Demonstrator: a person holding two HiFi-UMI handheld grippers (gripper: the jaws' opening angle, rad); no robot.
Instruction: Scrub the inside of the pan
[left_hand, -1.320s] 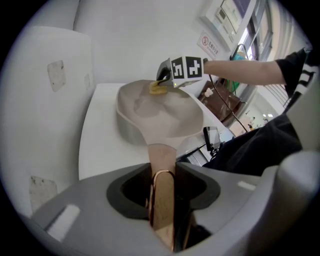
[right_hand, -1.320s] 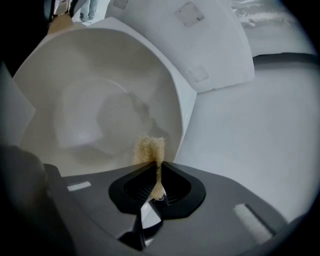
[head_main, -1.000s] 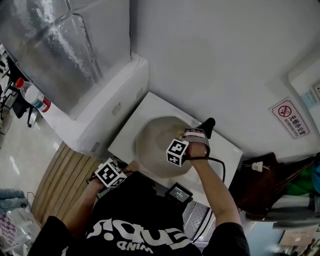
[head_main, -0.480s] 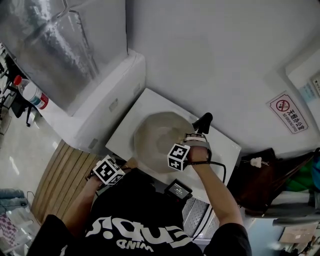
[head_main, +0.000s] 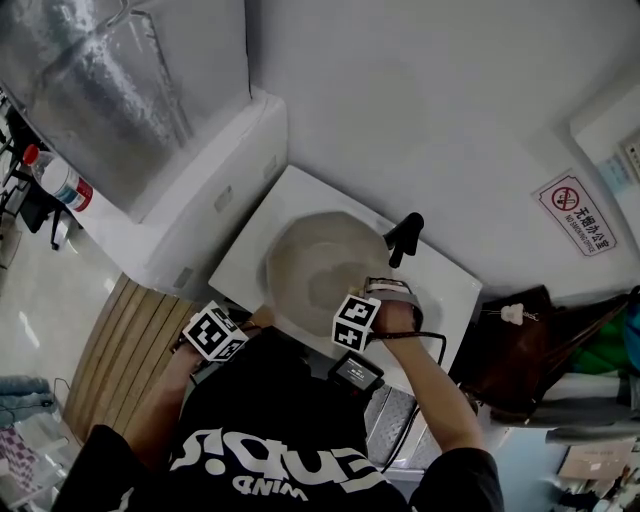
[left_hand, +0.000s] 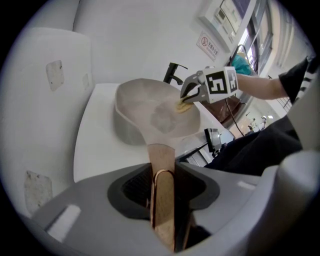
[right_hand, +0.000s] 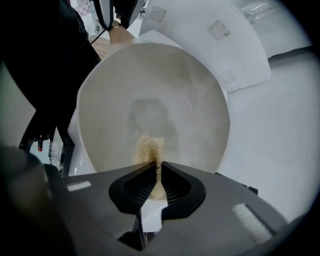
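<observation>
Bench (head_main: 250, 255) first: its white top carries the pan (head_main: 315, 260), which sits near the middle with its pale bowl facing up and a black tap (head_main: 405, 238) just behind its far rim. Your key line is the pan's long axis, running from the bowl along the wooden handle (left_hand: 161, 160) back toward you and to your left. That end belongs to your left tongs (left_hand: 162, 190), which are clamped on the handle from both sides and pin the pan flat. Your right tongs (right_hand: 156, 172) are the ones nearer the bowl. They come in over the rim on the side away from the handle, pointing steeply down, pressed together on a tuft of tan scrubber (right_hand: 149, 149). The scrubber's free end is low on the bowl's near side, so nearly all the unscrubbed floor lies ahead of the right tongs, toward the handle. I judge the next stroke should push that way, along the axis your left hand braces. From above, the right marker cube hides the scrubber, and your shoulder cuts off the left tongs' tips. Whether the fibres press on the floor or merely brush it is unclear. A duller patch at the bowl's centre could be residue or wetness.
</observation>
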